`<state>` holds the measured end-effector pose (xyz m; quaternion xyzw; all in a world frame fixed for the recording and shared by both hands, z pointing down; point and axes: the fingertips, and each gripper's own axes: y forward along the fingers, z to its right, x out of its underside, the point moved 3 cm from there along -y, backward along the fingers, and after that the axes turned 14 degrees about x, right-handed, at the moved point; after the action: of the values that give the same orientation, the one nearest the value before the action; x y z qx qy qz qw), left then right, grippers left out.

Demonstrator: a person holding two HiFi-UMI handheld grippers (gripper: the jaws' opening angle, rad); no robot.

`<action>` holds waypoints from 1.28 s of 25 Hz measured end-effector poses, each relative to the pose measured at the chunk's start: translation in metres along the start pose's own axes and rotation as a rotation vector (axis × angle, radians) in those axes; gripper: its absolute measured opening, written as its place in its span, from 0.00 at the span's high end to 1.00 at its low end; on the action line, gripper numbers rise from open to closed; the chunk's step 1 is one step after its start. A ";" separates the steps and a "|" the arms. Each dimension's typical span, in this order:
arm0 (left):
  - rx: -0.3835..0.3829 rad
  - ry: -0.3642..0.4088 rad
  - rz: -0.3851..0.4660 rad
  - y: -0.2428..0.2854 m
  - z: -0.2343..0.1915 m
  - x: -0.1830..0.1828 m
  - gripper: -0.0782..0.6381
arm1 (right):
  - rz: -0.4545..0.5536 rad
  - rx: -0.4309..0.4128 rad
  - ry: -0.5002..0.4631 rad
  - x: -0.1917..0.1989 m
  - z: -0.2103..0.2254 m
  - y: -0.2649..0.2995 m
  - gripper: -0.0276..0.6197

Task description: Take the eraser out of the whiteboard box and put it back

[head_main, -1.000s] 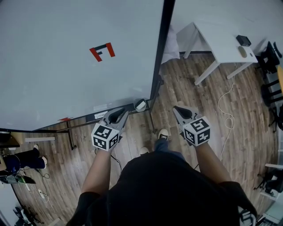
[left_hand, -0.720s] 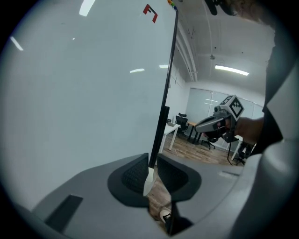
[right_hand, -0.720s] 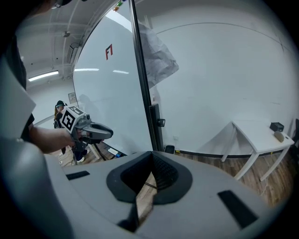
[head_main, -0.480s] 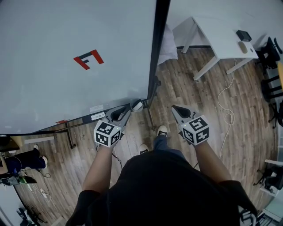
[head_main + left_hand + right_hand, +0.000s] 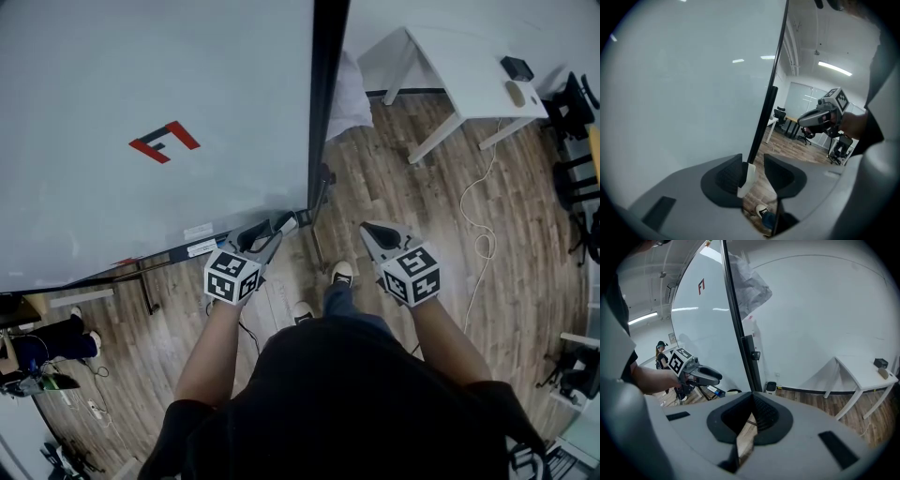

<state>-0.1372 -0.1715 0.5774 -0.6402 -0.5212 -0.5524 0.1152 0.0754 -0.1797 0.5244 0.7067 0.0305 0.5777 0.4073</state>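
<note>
While the L jaws have just been opening, status is:

L gripper (image 5: 753,160): jaws apart, approx mid-width. White eraser (image 5: 747,177) stands btw them, up against the pad at view left, w/ a clear gap to the other pad. No squeeze on it.

Eraser loc: lower right corner of whiteboard (image 5: 141,75), just beside the black frame post (image 5: 325,94). In head view it shows right at the L gripper's tips.

Ledge (image 5: 187,251): runs along the board's bottom edge toward that corner. Can't tell if the eraser rests on it or in a box, since the gripper covers that spot.

R gripper (image 5: 751,395): jaw tips together, nothing btw them. Held over wood floor (image 5: 422,206), on the far side of the post from the board.

Board face: plain, w/ one red mark (image 5: 159,142).

Bkgd: white table (image 5: 469,80) by the wall w/ two small items on top, too small to ID.

Person: both forearms out front, shoe (image 5: 343,274) visible btw the grippers.
</note>
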 end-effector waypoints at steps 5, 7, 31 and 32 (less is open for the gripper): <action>0.001 0.007 -0.032 0.012 -0.006 0.004 0.66 | -0.019 -0.011 0.000 0.007 0.000 0.004 0.97; 0.001 0.008 -0.049 0.018 -0.009 0.008 0.65 | -0.024 -0.014 0.000 0.010 0.001 0.007 0.96; 0.014 0.023 -0.201 0.067 -0.028 0.040 0.58 | -0.070 -0.021 0.001 0.021 0.010 0.017 0.96; 0.013 0.023 -0.206 0.068 -0.028 0.041 0.58 | -0.073 -0.020 0.002 0.022 0.011 0.017 0.97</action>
<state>-0.1058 -0.1992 0.6503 -0.5760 -0.5865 -0.5654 0.0679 0.0844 -0.1852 0.5518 0.7006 0.0507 0.5634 0.4350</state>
